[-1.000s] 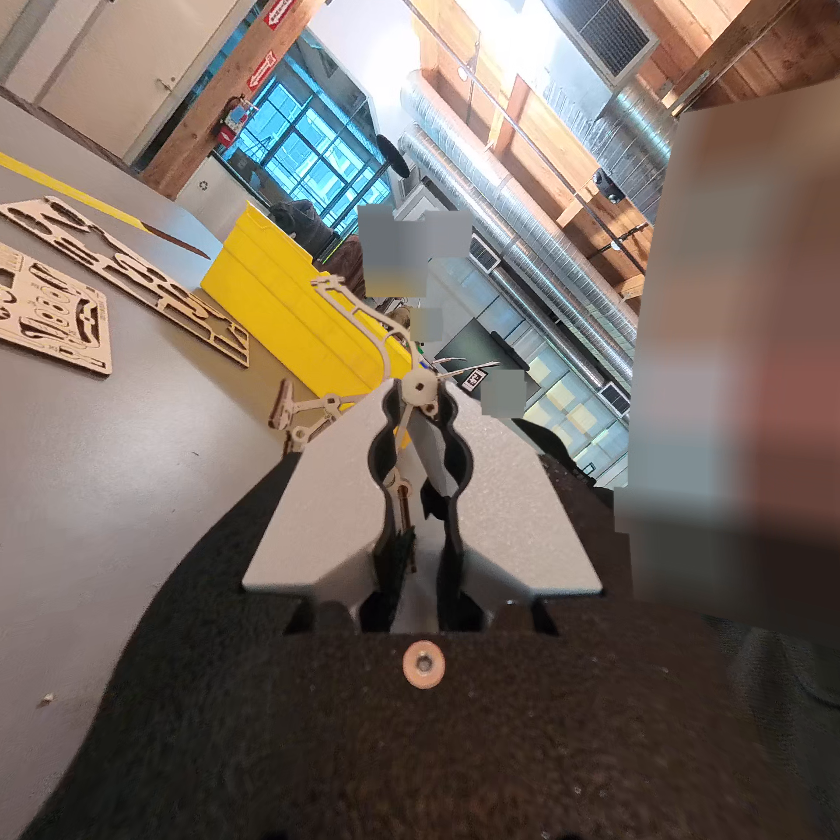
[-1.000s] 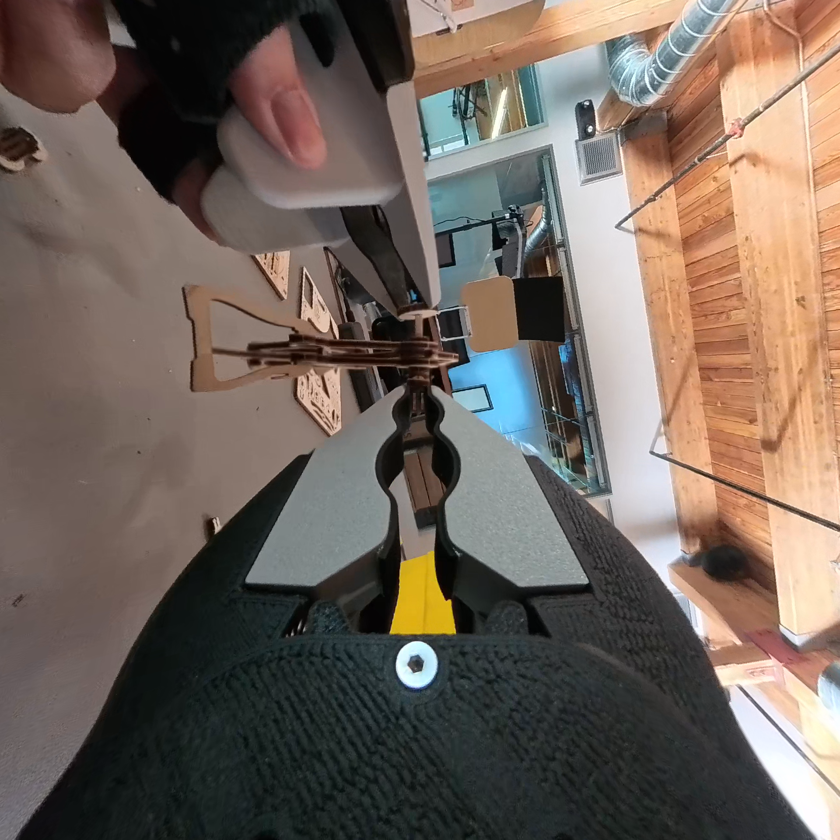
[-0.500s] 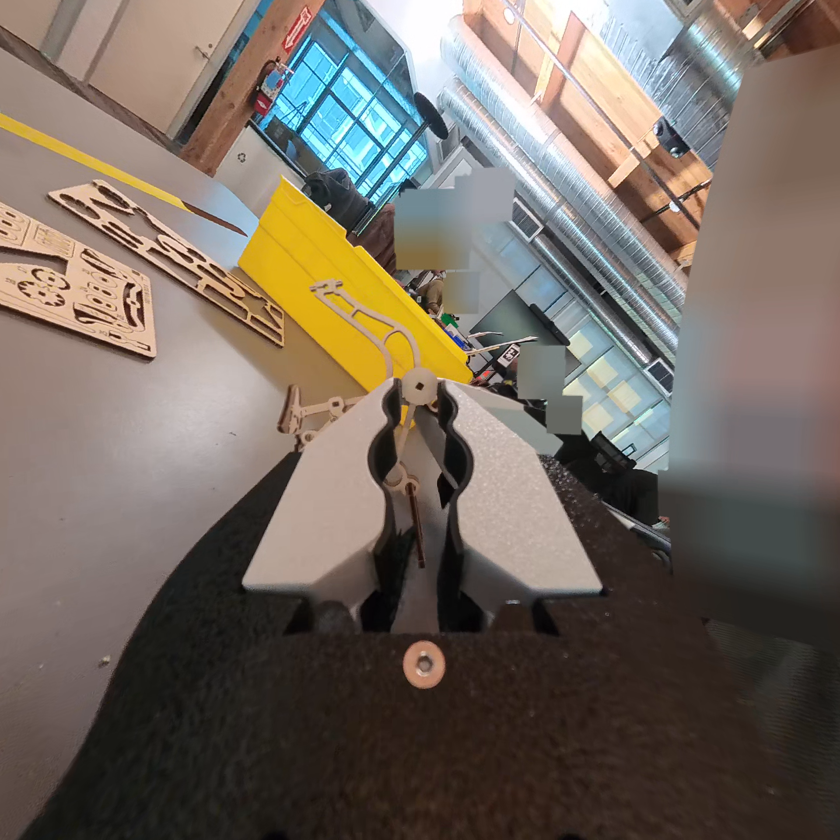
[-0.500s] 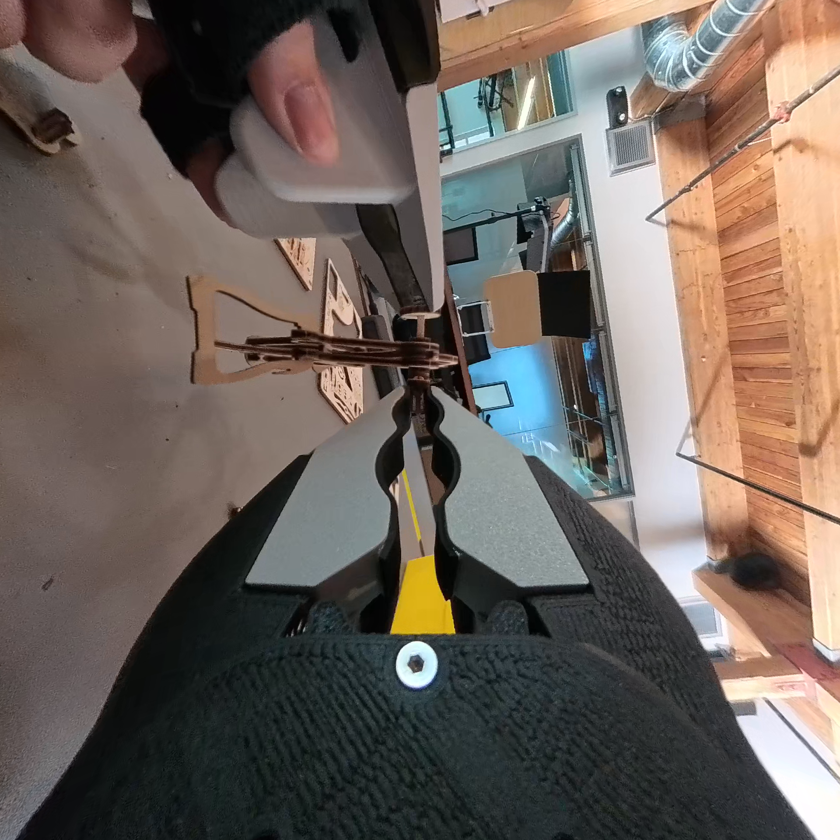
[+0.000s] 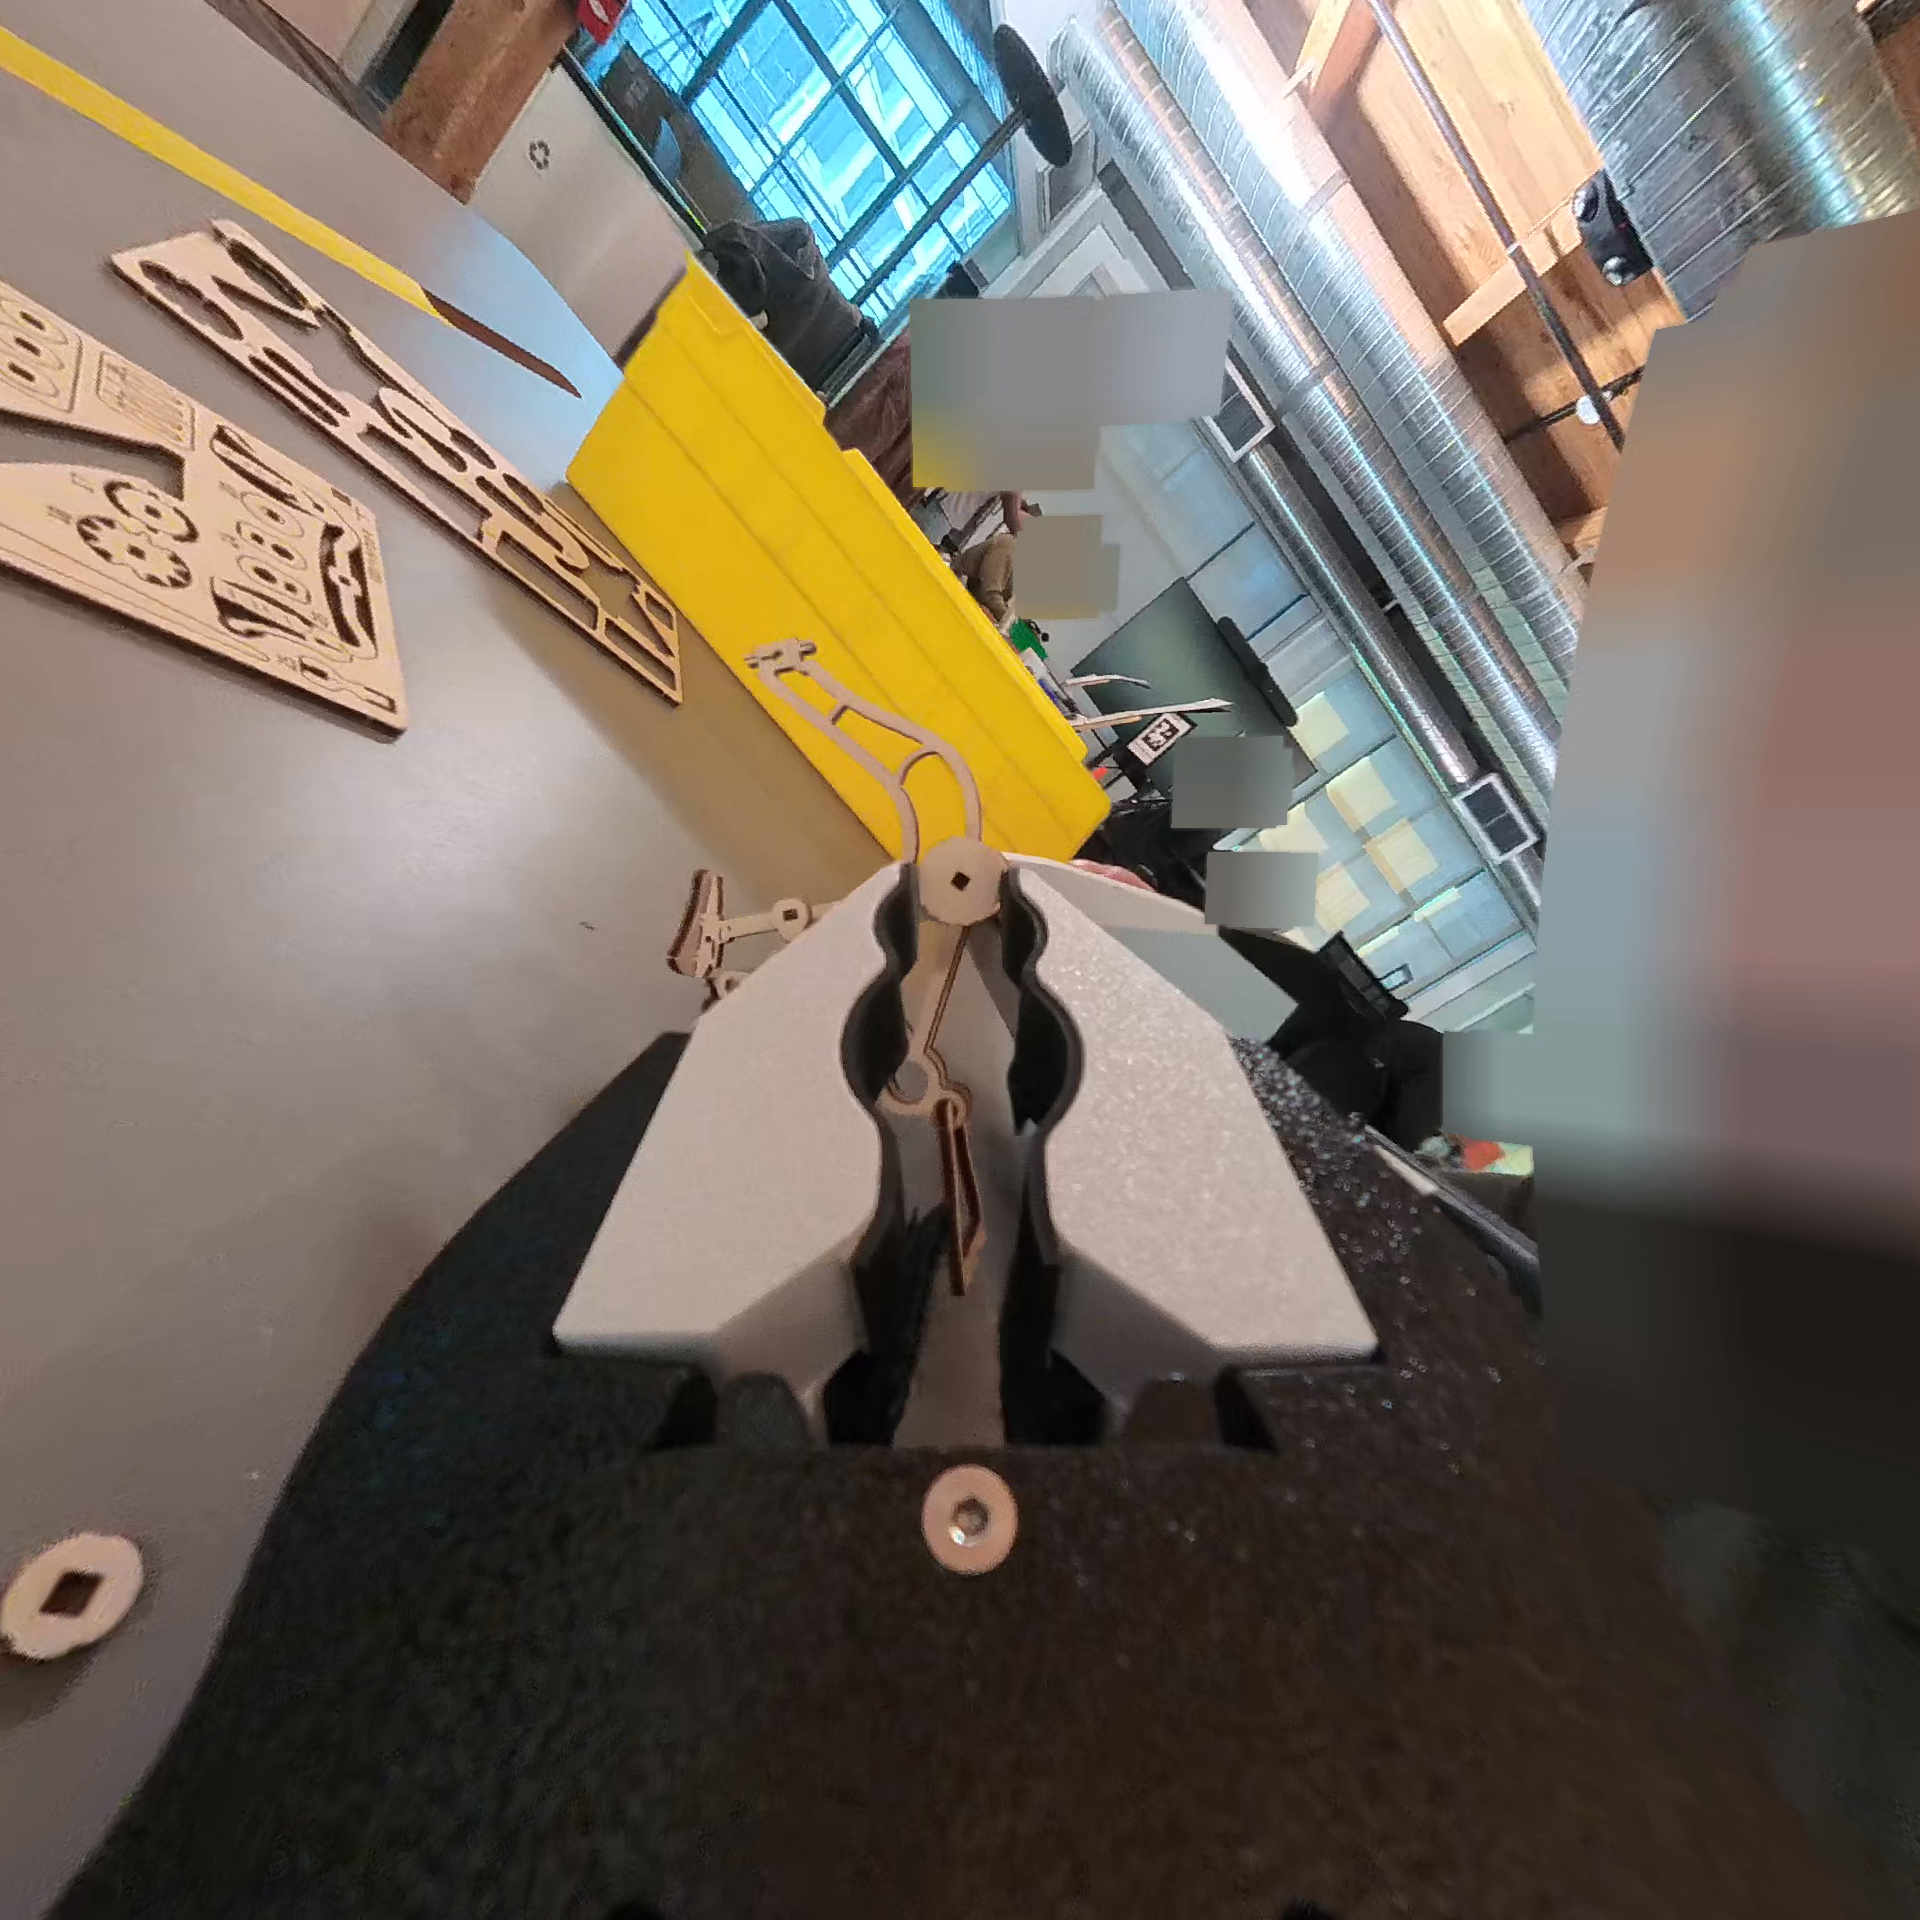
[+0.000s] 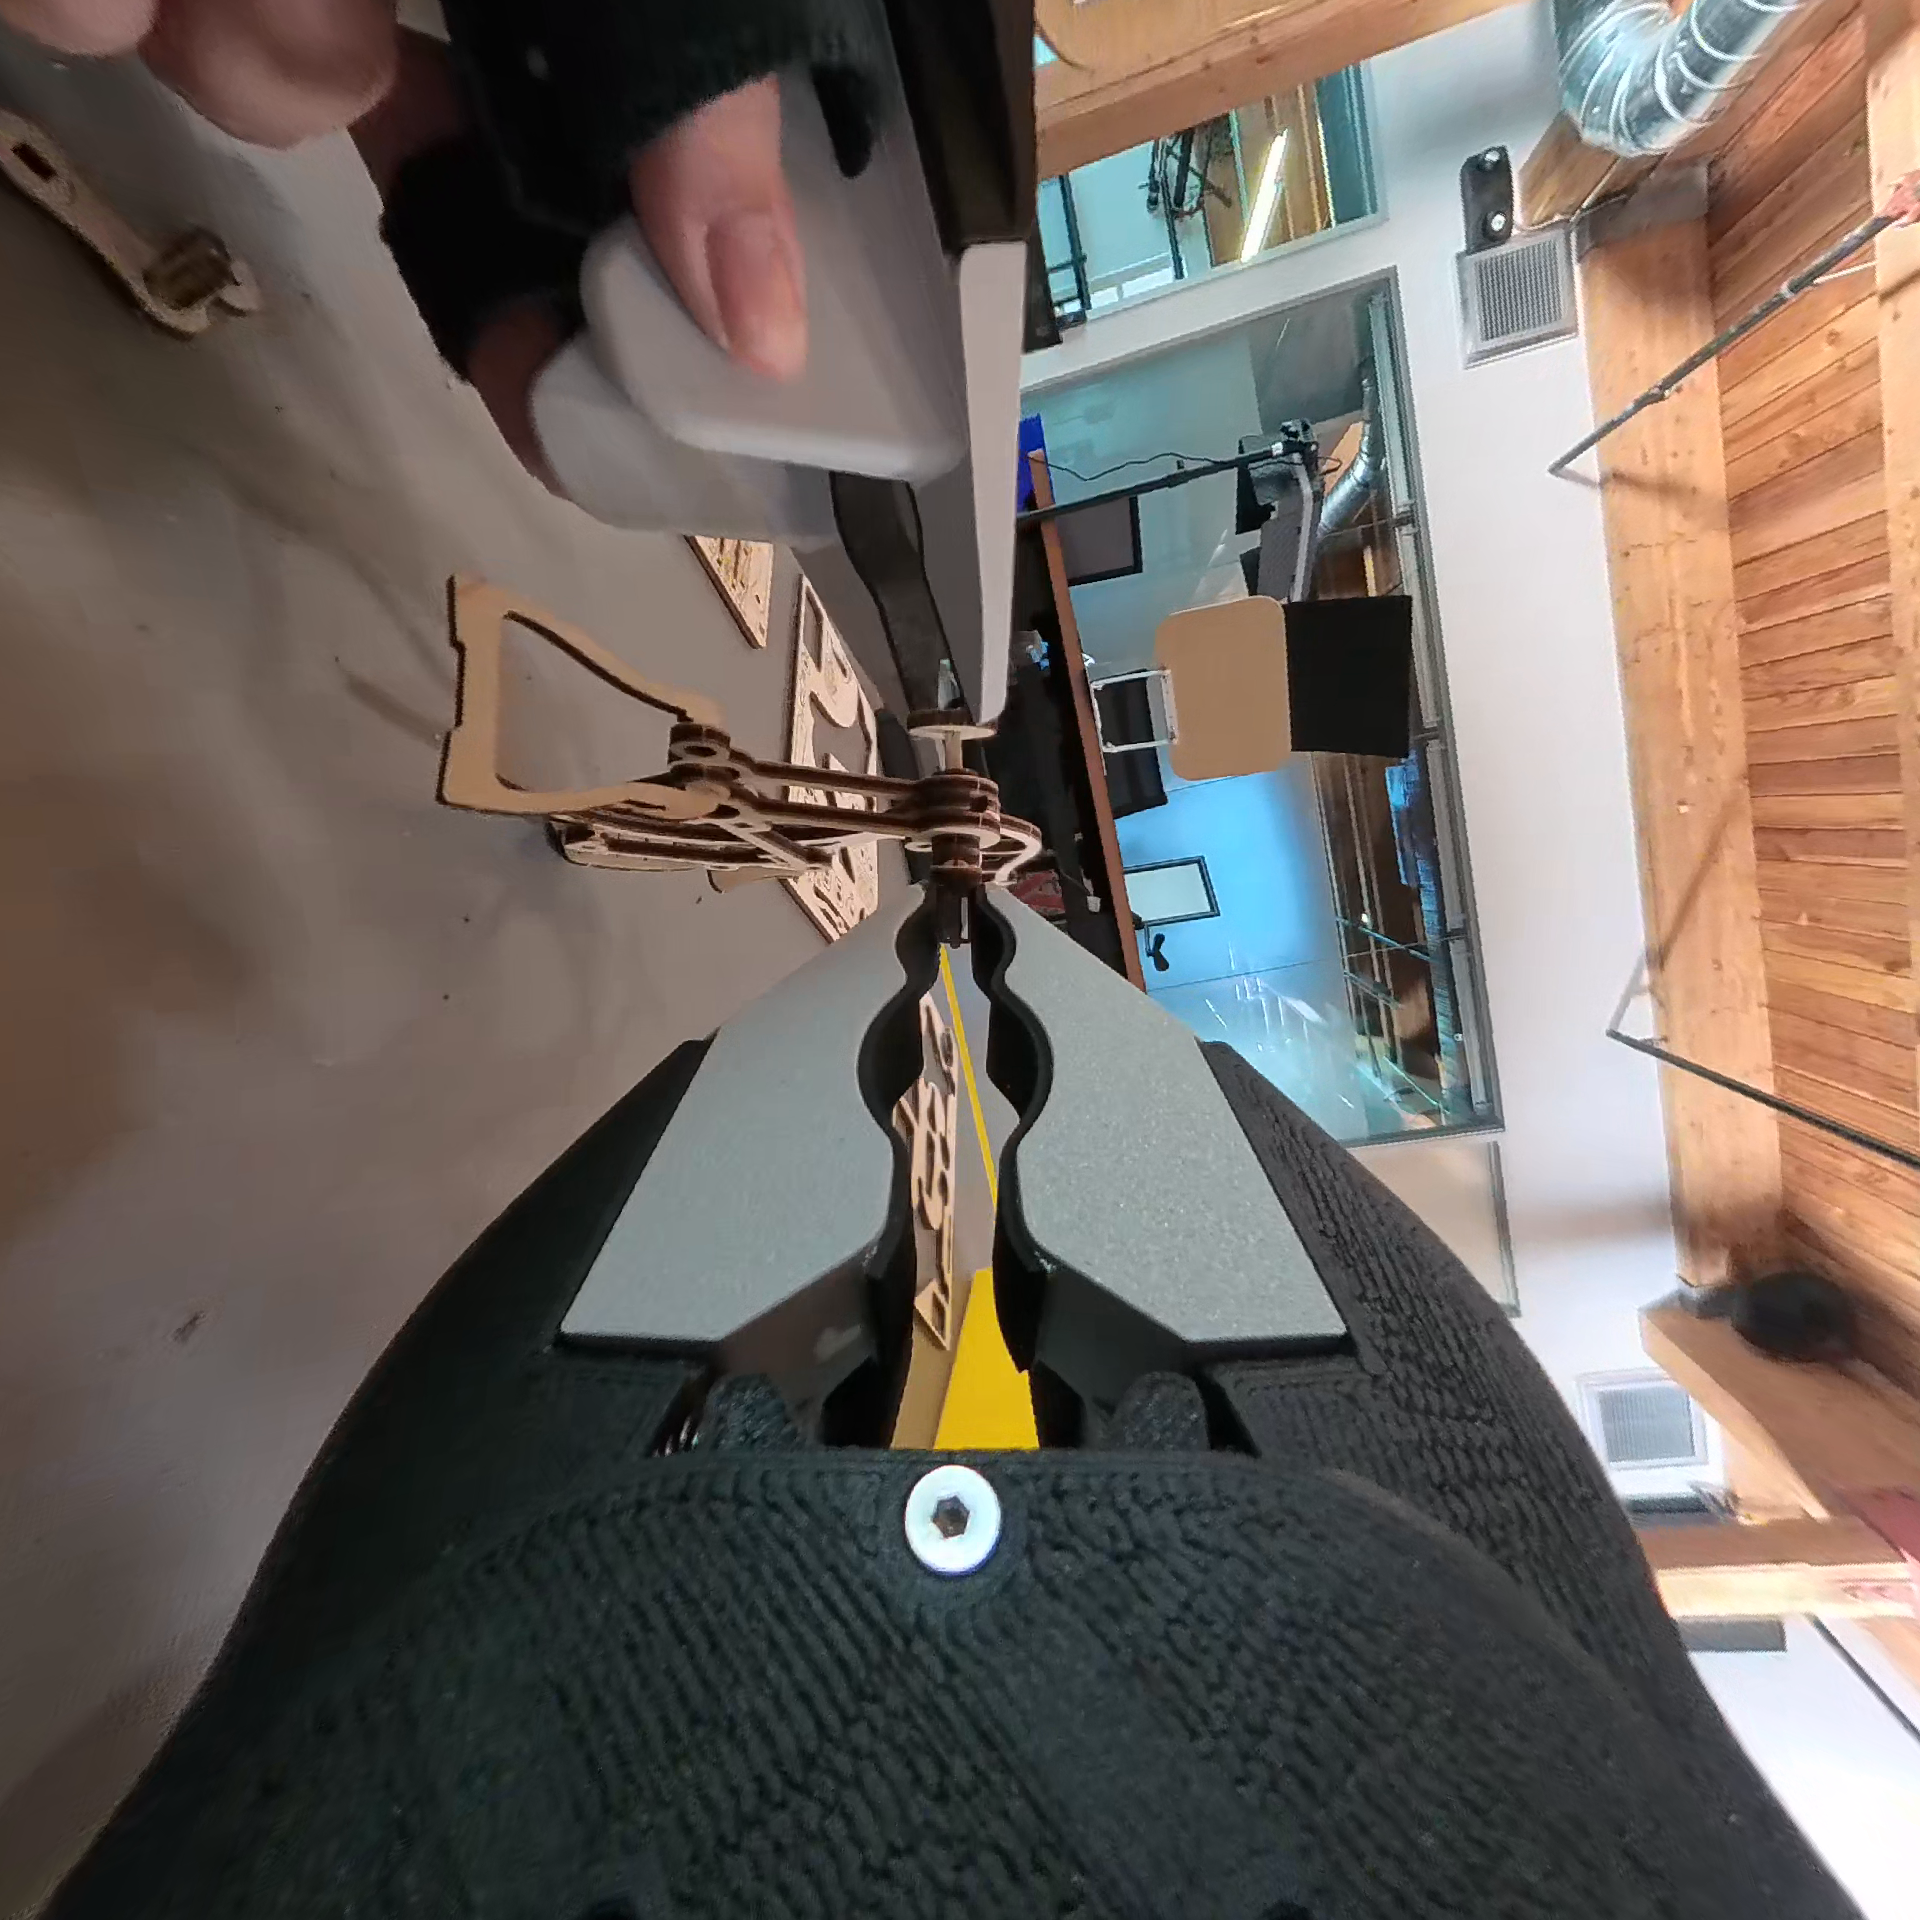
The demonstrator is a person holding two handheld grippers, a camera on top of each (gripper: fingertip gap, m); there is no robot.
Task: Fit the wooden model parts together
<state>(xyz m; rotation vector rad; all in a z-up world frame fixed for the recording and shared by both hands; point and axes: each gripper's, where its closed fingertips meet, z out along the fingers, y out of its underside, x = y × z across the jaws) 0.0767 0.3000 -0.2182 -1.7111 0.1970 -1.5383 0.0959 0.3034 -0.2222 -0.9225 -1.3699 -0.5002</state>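
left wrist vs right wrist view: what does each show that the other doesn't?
Left wrist view only: the yellow bin and a loose round wooden washer on the table near the bottom-left edge.

Right wrist view only: a person's hand on the left gripper's handle, and the model's triangular frame end, seen edge-on.

Both: the wooden model, with the left gripper and the right gripper each shut on it, the grey table and the cut-out wooden sheets.

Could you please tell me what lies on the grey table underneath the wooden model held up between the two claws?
Under the layered brown wooden model, the grey table shows pale flat laser-cut wooden sheets. The model's arms hide part of them.
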